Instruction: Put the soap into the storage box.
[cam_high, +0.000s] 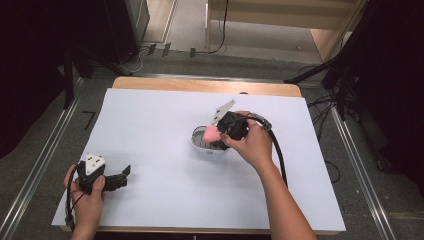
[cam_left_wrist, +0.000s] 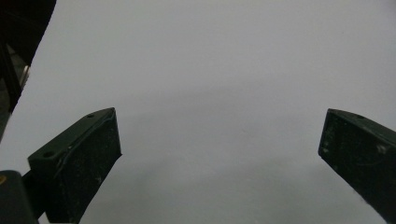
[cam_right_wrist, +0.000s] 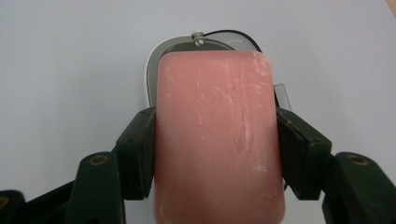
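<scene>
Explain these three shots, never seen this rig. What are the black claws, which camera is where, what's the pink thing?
No robot here: a person holds a hand-operated two-jaw gripper in each hand. The high view looks down on a table covered with a white sheet. The other two pictures come from cameras riding on the grippers, looking along their black jaws.

The left gripper sits near the table's front left corner; its view shows its jaws wide apart over bare sheet, holding nothing.

The right gripper is at mid-table, jaws clamped on the sides of a pink soap bar. Under the bar lies a white, grey-lined soap dish; whether the bar touches it is unclear.
</scene>
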